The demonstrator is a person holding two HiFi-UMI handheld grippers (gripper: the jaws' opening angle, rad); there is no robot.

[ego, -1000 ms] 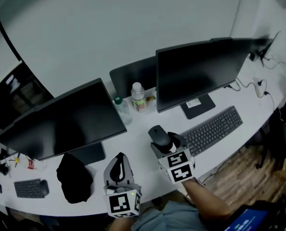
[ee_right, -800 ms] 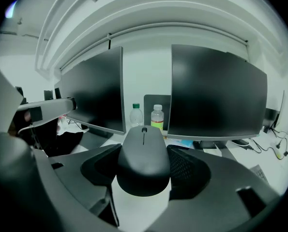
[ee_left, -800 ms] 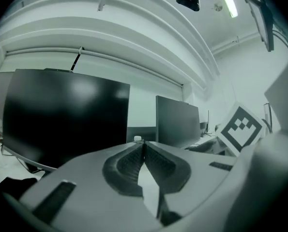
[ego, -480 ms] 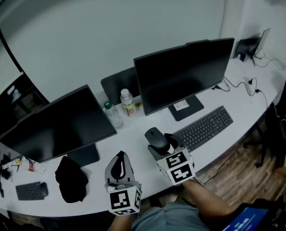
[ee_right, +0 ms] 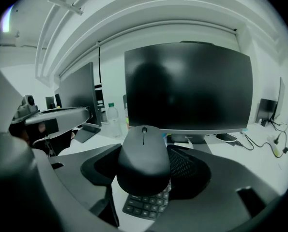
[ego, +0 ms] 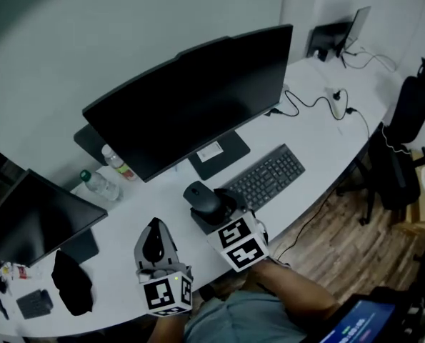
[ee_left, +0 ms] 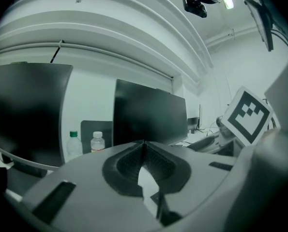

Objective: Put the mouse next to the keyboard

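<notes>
A black mouse (ego: pixel 201 196) sits between the jaws of my right gripper (ego: pixel 209 206), which is shut on its sides. It hangs just above the desk at the left end of the black keyboard (ego: pixel 267 176). In the right gripper view the mouse (ee_right: pixel 144 157) fills the middle, and keyboard keys (ee_right: pixel 144 205) show right beneath it. My left gripper (ego: pixel 154 241) is lower left of it over the desk, shut with nothing in it; in its own view the pads (ee_left: pixel 134 161) meet at the tip.
A large monitor (ego: pixel 191 97) stands behind the keyboard on the white desk (ego: pixel 319 138). Two bottles (ego: pixel 98 185) stand to its left, beside a second monitor (ego: pixel 31 217). A black cloth (ego: pixel 72 289) and a small keyboard (ego: pixel 33 303) lie far left. Cables (ego: pixel 319 100) and a chair (ego: pixel 403 143) are at the right.
The head view has swung right, so the desk things have slid left. The right gripper with the mouse has come closer to the keyboard's left end. The left gripper stays shut.
</notes>
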